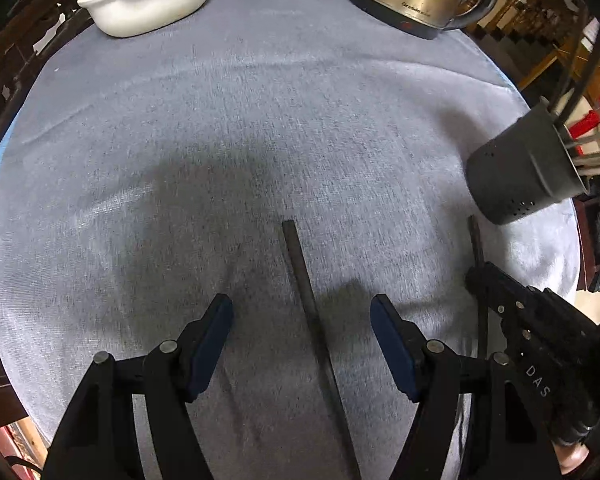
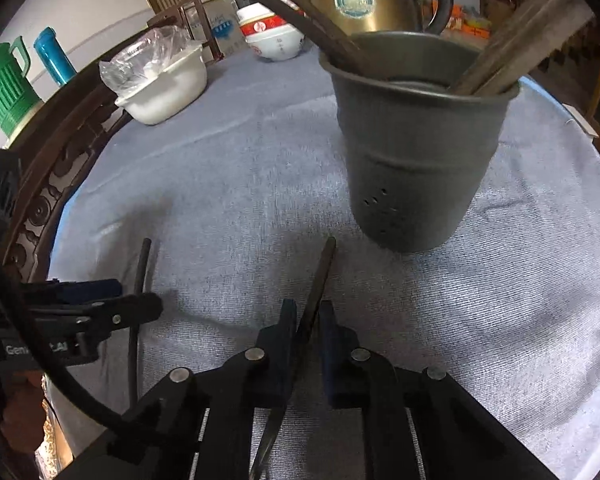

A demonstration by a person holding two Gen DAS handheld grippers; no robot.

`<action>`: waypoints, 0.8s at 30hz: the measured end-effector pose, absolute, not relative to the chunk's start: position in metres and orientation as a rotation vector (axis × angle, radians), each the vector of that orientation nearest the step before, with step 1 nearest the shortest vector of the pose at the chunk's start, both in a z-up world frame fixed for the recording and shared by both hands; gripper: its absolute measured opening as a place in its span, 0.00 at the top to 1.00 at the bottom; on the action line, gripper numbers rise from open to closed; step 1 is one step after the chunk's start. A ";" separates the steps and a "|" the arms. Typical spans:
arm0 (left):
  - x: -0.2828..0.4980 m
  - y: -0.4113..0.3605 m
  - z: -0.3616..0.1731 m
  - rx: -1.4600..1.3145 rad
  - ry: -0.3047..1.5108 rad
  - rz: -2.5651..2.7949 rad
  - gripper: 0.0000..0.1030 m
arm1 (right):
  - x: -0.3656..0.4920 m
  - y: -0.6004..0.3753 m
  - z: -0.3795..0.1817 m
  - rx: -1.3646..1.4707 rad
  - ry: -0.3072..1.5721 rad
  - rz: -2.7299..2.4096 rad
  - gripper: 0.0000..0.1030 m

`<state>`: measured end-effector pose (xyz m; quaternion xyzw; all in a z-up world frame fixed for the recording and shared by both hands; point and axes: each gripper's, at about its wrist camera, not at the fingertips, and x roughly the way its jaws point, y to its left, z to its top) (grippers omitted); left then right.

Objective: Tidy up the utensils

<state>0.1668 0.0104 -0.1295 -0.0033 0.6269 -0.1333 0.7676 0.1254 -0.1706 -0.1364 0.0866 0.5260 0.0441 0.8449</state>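
Left gripper (image 1: 302,344) first: we see its jaws spread wide, nothing clamped, pointing steeply down at the grey tablecloth (image 1: 220,128). A dark chopstick (image 1: 306,300) lies flat on the cloth between the two pads, closer to the right pad, touching neither. Its long axis runs almost straight ahead along the gripper's own pointing line, blunt end forward, near end passing under the tool and out of view. So the jaws already straddle it across its width — we judge a drop and a squeeze is all that is needed.

Moving right, the right gripper (image 2: 308,322) has its jaws drawn together on a second chopstick (image 2: 320,276). Pads appear to press it on both sides. That stick's long axis also runs forward, tilted slightly right, its far tip aimed at the base of the grey utensil holder (image 2: 416,148) and ending just short of it.

The holder stands upright just ahead and slightly right of the right gripper, several sticks already in it. It sits well off to the left gripper's right — we judge the right hand clearly the nearer one for the drop-in, and the stick must swing upright first.
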 end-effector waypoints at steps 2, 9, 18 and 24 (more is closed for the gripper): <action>0.178 0.004 -0.132 -0.015 1.374 -0.281 0.30 | 0.129 -0.171 -0.137 0.192 1.115 0.083 0.86; 0.197 -0.012 -0.133 0.031 1.358 -0.244 0.46 | 0.144 -0.177 -0.137 0.266 1.148 0.067 0.85; 0.199 -0.019 -0.131 -0.007 1.326 -0.259 0.91 | 0.143 -0.172 -0.137 0.225 1.104 0.095 0.90; 0.186 -0.004 -0.115 -0.080 1.277 -0.272 0.92 | 0.132 -0.168 -0.126 0.253 1.058 0.132 0.92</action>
